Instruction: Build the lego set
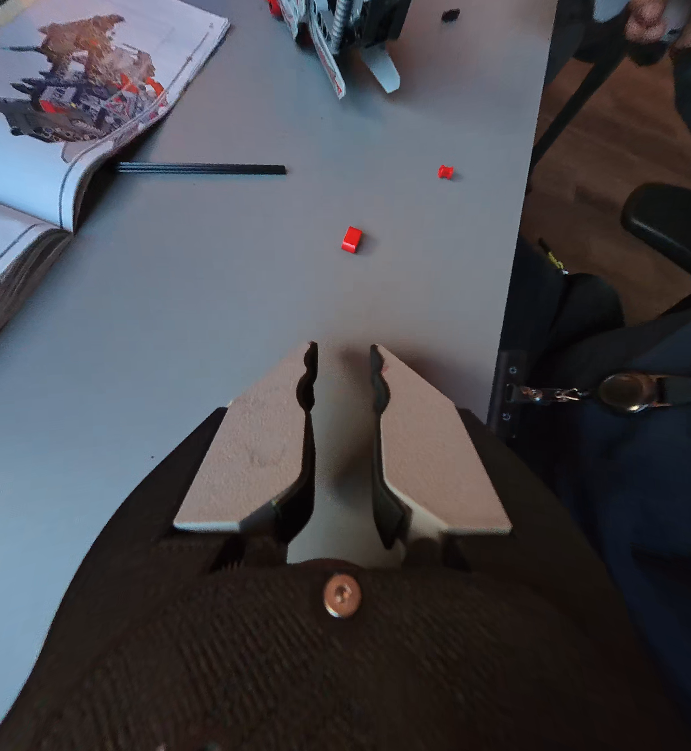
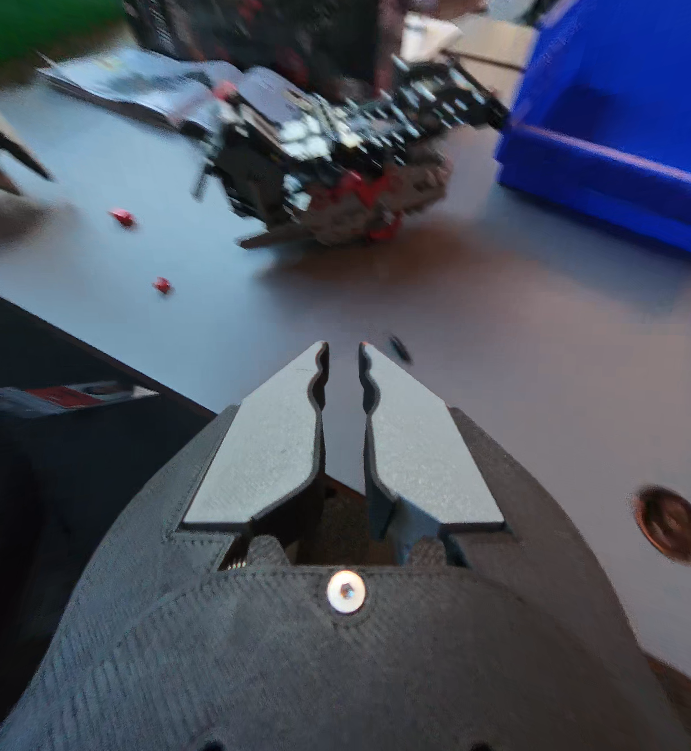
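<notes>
red brick [image 1: 352, 239] ahead of left fingers [image 1: 310, 367], apart

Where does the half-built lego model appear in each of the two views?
Left wrist view: the model is at the top edge, centre, cut off by the frame.
Right wrist view: the model is in the upper centre, left of the blue bin.
Shared landmark: the two small red pieces on the table.

The left gripper [image 1: 343, 345] points toward 12 o'clock, jaws apart and empty; the right gripper [image 2: 343, 344] likewise, with a narrower gap.
</notes>
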